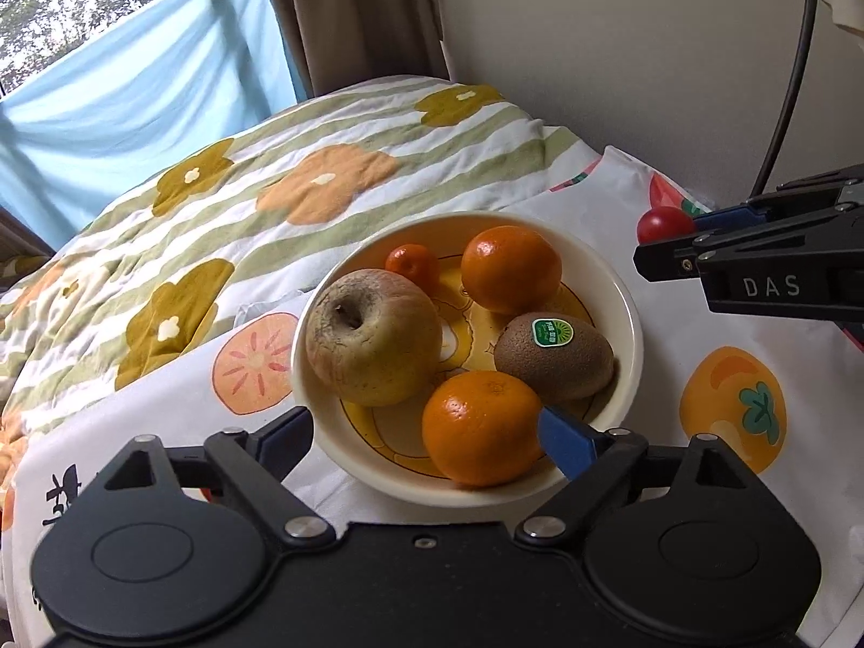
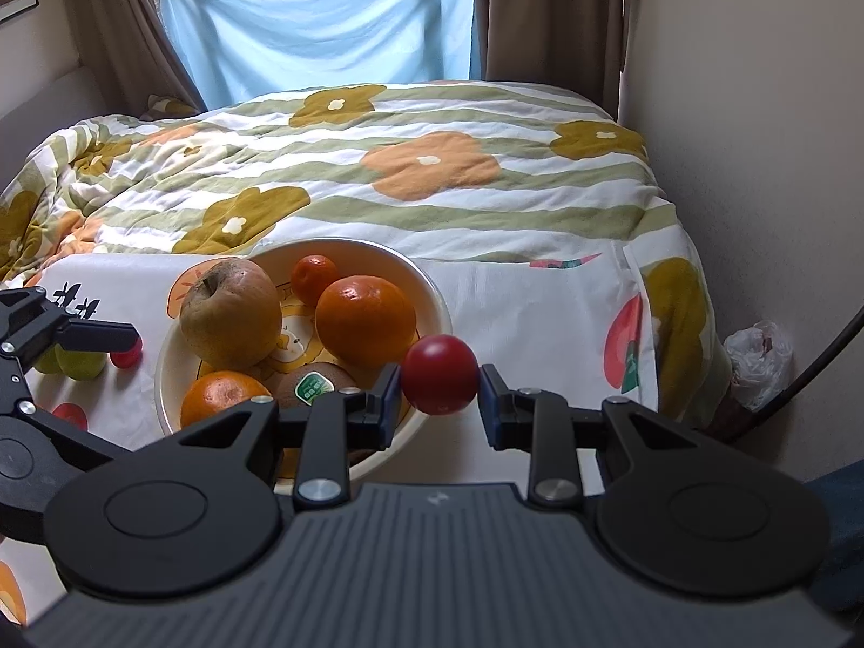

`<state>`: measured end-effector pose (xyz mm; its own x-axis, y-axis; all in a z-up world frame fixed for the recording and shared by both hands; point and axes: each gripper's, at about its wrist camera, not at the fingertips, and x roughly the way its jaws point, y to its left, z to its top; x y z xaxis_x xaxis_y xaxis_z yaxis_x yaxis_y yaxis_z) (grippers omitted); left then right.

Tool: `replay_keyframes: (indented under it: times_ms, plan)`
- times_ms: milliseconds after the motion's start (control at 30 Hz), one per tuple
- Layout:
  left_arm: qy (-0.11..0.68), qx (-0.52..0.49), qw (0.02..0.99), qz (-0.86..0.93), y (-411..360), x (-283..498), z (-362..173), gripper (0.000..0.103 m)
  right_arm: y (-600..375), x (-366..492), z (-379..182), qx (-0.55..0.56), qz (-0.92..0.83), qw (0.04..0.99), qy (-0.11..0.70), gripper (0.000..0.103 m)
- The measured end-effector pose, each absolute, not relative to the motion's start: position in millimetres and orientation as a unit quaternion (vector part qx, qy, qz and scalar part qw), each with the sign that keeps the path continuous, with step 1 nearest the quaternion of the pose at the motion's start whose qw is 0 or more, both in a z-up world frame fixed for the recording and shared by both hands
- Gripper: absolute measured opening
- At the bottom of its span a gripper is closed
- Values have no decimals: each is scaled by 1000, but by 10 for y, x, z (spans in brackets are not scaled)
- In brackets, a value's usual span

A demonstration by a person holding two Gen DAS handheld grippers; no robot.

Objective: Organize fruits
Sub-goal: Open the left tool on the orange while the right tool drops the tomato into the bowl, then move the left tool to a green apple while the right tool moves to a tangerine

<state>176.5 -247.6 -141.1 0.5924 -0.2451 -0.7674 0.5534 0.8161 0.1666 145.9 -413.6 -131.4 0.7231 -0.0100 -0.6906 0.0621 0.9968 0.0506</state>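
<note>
A cream bowl (image 1: 629, 335) (image 2: 432, 291) stands on the fruit-print cloth. It holds an apple (image 1: 372, 337) (image 2: 232, 313), two oranges (image 1: 510, 270) (image 1: 480, 426), a small mandarin (image 1: 413, 264), and a kiwi (image 1: 556, 359) with a green sticker. My left gripper (image 1: 426, 432) is open wide, its fingers straddling the bowl's near rim, the right pad beside the near orange. My right gripper (image 2: 440, 397) is shut on a red cherry tomato (image 2: 440, 375) (image 1: 664, 222), held just right of the bowl.
Green fruits (image 2: 81, 364) and a small red fruit (image 2: 127, 359) lie on the cloth left of the bowl. A flowered quilt (image 2: 405, 173) covers the bed behind. A wall and a black cable (image 1: 794, 65) are at the right; a plastic bag (image 2: 758, 356) lies on the floor.
</note>
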Motion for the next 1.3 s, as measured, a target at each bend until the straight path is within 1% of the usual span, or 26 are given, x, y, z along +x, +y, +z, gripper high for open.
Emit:
replay_keyframes:
  times_ms: [200,567,633,700,733,767,800,833,867,1300]
  plan:
    - [390,178,879,-207,-2306,1739,-1340,94,-4104,1553,-1369,40,0,925,379,45]
    - [389,178,882,-199,-2295,1762,-1393,94,-4064,1739,-1512,49,19,919,391,45]
    - [389,181,881,-197,-2290,1755,-1406,94,-4062,1745,-1519,50,22,919,390,47]
    - [388,181,883,-194,-2282,1740,-1404,94,-4070,1736,-1507,48,24,922,384,61]
    - [385,181,884,-192,-2270,1729,-1393,94,-4071,1716,-1492,47,21,923,380,76]
    - [382,180,886,-191,-2257,1713,-1379,94,-4076,1687,-1474,48,16,926,373,88]
    - [380,178,887,-190,-2248,1698,-1369,94,-4083,1652,-1454,50,14,929,365,93]
    - [378,177,889,-189,-2240,1679,-1359,94,-4089,1619,-1438,53,14,931,360,100]
    - [376,177,890,-188,-2233,1660,-1348,94,-4098,1592,-1426,56,13,932,358,102]
    - [355,168,905,-165,-2097,1360,-1094,94,-4090,1291,-1138,50,10,935,350,102]
